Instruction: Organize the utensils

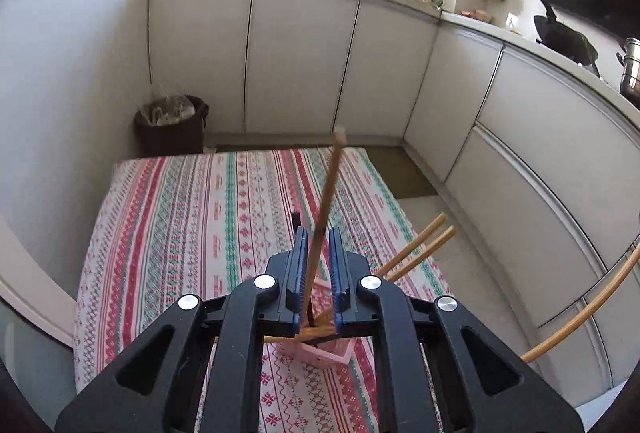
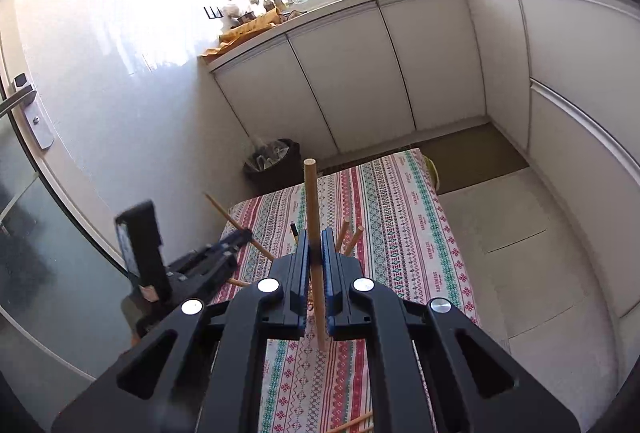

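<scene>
My left gripper (image 1: 318, 245) is shut on a long wooden chopstick (image 1: 326, 201) that stands tilted above a pink basket (image 1: 320, 351) on the striped tablecloth (image 1: 192, 217). Two more wooden chopsticks (image 1: 420, 249) stick out of the basket to the right. My right gripper (image 2: 316, 247) is shut on another wooden chopstick (image 2: 314, 217), held nearly upright over the tablecloth (image 2: 400, 217). The left gripper (image 2: 240, 239) shows at the left of the right wrist view with its chopstick (image 2: 224, 219). The basket is mostly hidden behind the fingers.
A dark trash bin (image 1: 170, 129) stands on the floor beyond the table's far left corner. White cabinets (image 1: 304, 61) run along the back and right. A curved wooden chair back (image 1: 588, 313) is at the right. A loose chopstick (image 2: 352, 423) lies near the table's front.
</scene>
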{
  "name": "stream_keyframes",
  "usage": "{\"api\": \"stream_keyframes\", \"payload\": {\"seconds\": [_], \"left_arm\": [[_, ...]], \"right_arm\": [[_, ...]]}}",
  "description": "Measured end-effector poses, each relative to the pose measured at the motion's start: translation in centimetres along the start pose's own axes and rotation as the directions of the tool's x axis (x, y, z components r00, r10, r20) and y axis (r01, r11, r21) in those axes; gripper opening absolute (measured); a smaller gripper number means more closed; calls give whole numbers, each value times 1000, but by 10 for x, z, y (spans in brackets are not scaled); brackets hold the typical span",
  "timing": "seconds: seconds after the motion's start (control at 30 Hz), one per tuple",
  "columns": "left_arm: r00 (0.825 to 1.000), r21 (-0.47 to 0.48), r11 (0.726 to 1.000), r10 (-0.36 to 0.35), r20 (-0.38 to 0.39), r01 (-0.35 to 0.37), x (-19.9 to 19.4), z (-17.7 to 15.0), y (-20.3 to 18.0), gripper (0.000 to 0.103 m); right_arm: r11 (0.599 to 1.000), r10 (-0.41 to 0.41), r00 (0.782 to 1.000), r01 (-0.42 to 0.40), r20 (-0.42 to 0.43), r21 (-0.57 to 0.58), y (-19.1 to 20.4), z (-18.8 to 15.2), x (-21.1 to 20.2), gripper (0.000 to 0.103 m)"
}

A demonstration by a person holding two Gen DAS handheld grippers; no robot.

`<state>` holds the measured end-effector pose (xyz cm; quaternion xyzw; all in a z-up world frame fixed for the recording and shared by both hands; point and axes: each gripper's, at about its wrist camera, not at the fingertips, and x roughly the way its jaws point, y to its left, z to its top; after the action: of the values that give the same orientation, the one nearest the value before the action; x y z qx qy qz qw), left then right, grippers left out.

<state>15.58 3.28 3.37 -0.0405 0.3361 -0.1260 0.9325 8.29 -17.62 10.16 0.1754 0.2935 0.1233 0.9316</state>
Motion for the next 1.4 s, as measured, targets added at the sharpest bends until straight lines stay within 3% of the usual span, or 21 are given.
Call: {"api": "stream_keyframes", "payload": {"seconds": [0.07,0.23,0.3,0.43,0.73,0.87,1.0,1.2,1.4], "left_arm": [[999,-65,997,-28,42,31,-12,-8,10,16],[968,-210,974,-35,250,89,-86,-8,43,53],[955,-240,966,-16,296,90,-108,-2,52,61],[935,-268,958,2,354,99,-132,2,67,61],[948,-298,949,0,317,100,-127,-1,82,61],[944,-295,948,-12,330,115,-135,0,84,61],[948,-267,956,-33,317,122,-137,0,75,64],[957,-236,963,-59,284,130,-135,-5,61,73],[966,-172,974,-106,237,149,-132,-10,44,80]], "right_arm": [[1000,6,1000,-6,15,-4,7,8,5,7],[998,0,997,4,76,-55,35,26,19,7],[998,-2,996,8,87,-69,45,30,29,6],[996,-14,997,20,79,-83,59,30,56,6],[987,-68,997,70,22,-147,82,13,122,12],[984,-90,995,96,47,-152,85,8,116,43],[974,-166,979,182,118,-137,84,11,93,73],[959,-267,955,277,131,-62,66,14,58,89],[946,-321,937,324,138,1,37,5,22,92]]}}
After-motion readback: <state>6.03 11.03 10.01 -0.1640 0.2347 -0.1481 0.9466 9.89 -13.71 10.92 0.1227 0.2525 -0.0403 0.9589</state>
